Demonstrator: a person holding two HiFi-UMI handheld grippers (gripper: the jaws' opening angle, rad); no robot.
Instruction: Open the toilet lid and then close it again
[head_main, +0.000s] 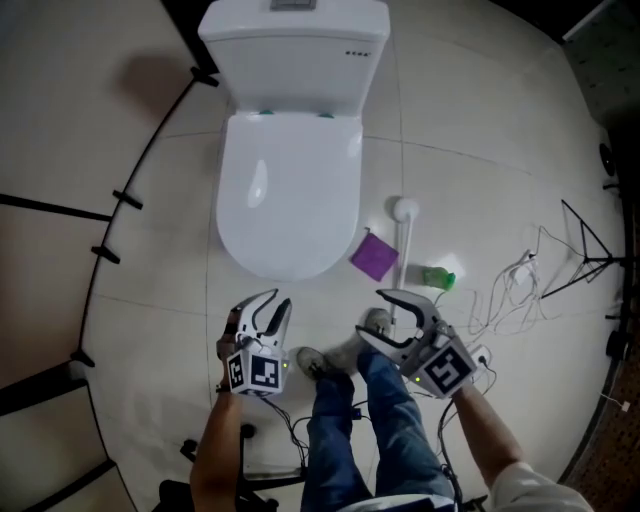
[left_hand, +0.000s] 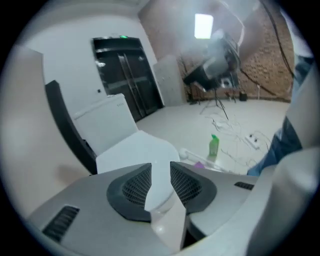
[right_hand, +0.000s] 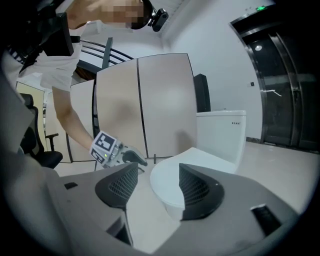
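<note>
The white toilet's lid (head_main: 288, 200) lies shut over the bowl, in front of the tank (head_main: 295, 50). My left gripper (head_main: 268, 304) hovers just short of the lid's front edge, a little to its left. It is open, with a narrow gap and nothing between the pads. In its own view the left gripper (left_hand: 160, 176) looks along the lid (left_hand: 142, 150) towards the tank (left_hand: 107, 122). My right gripper (head_main: 380, 316) floats open and wide, off the bowl's front right. In its own view the right gripper (right_hand: 152, 182) faces the lid (right_hand: 167, 175) and the left gripper (right_hand: 116, 152), touching nothing.
On the floor right of the bowl lie a purple pad (head_main: 374, 256), a white long-handled brush (head_main: 404, 212) and a green bottle (head_main: 437, 277). Cables (head_main: 510, 290) and a black stand (head_main: 585, 250) spread farther right. A curved black rail (head_main: 125, 200) runs at left. The person's legs (head_main: 350, 420) are between the grippers.
</note>
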